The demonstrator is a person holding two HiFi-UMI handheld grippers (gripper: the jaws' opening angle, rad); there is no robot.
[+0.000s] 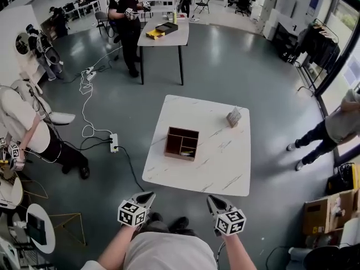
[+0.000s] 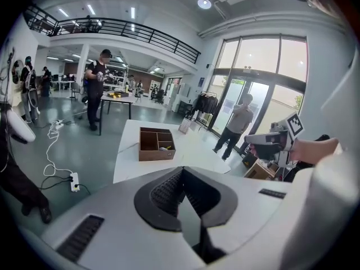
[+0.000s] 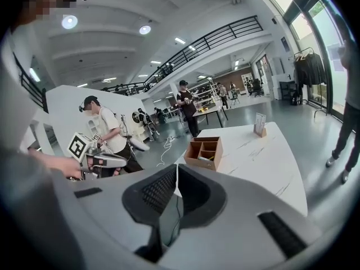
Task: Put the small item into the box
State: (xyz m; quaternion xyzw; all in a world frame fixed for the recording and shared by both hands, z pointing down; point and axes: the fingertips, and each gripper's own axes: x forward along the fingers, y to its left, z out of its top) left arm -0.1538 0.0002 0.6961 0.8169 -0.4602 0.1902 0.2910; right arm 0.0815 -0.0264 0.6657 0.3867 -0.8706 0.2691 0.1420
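Box (image 1: 181,143) (brown, with little rooms inside) sits in the middle of the frame on our white table (image 1: 225,162). A small item (image 1: 187,153) with some yellow lies in its lower right room. Down at the lower left we hold our left gripper (image 1: 147,196), with its fingers pressed together on nothing. Our right gripper (image 1: 212,201) beside it is the same. Both are well apart from the box. A little card stand (image 1: 234,117) stands further right.

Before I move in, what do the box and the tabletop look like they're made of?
Box: brown, matte, thin flat dividers; probably wood or stiff cardboard, can't tell which. Tabletop: white, smooth, grey veining; marble-look, whether stone or laminate is unclear.
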